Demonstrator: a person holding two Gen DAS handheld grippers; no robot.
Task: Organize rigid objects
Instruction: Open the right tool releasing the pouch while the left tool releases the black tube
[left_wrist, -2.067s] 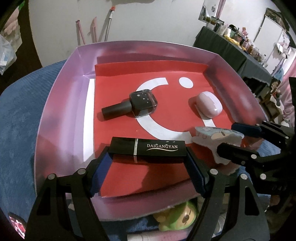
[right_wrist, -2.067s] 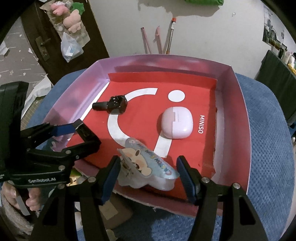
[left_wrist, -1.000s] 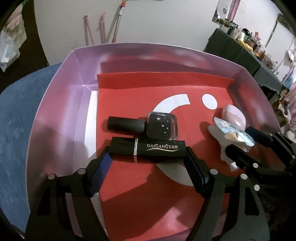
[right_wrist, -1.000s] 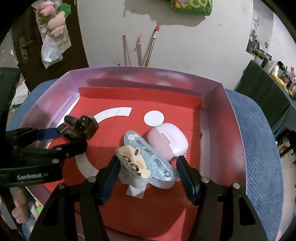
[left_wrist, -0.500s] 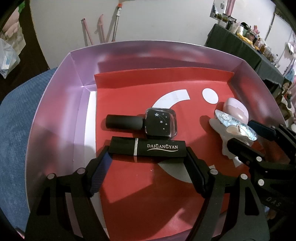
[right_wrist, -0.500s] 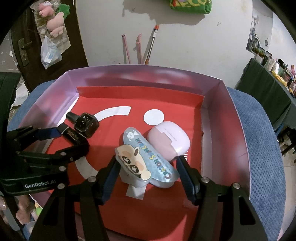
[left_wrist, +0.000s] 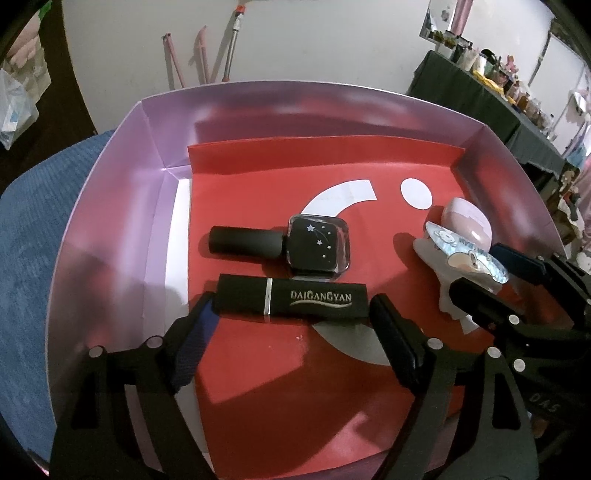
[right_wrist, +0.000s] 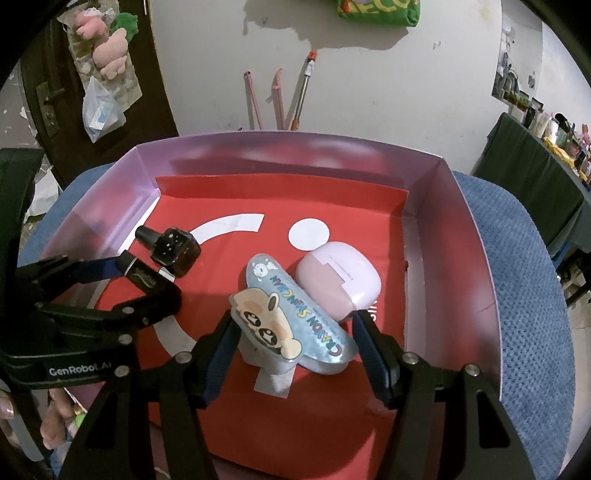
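Left gripper (left_wrist: 291, 314) jaws opening; lipstick tube (left_wrist: 291, 300) between them, seemingly just freed, resting in the box (left_wrist: 110, 229). Right gripper (right_wrist: 291, 332) clamps the cartoon clip (right_wrist: 291, 332) beside the earbud case (right_wrist: 338, 280): probably unreleased. Nail polish (left_wrist: 280, 247) lies beyond the left jaws.

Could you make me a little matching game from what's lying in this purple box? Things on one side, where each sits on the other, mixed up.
Things:
1. black lipstick tube
2. nail polish bottle
3. cartoon hair clip
4. pink earbud case

Places:
A. between the fingers of the right gripper
B. lying flat just behind the lipstick tube
C. between the opening fingers of the left gripper
D. near the white dot, right beside the hair clip

Pairs: 1-C, 2-B, 3-A, 4-D
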